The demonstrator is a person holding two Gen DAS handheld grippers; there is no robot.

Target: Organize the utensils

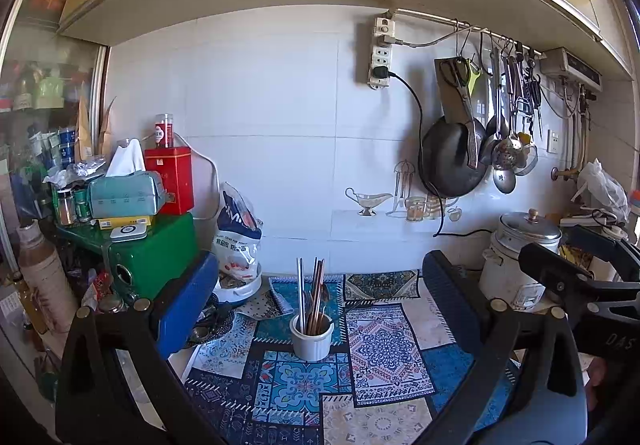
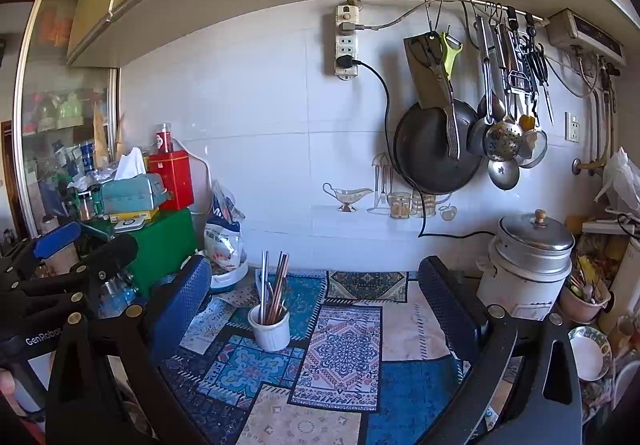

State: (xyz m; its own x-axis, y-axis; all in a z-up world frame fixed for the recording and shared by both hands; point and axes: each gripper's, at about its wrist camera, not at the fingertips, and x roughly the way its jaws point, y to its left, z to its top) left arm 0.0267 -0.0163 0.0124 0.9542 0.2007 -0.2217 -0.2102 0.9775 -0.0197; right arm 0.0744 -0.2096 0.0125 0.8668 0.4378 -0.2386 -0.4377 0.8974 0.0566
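Centrally, white cup (ribbed), upright chopsticks

A white cup of chopsticks stands upright on the patterned mat, framed between the left gripper's wide-apart blue fingers; a rice cooker sits at the mat's right edge.

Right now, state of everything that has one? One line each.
left gripper: open, holding nothing
right gripper: open, holding nothing
white utensil cup: upright on the patterned mat, chopsticks standing in it
rice cooker: lid on
black wok: hanging on the wall
power strip: black plug inserted
tissue box: tissue pulled up
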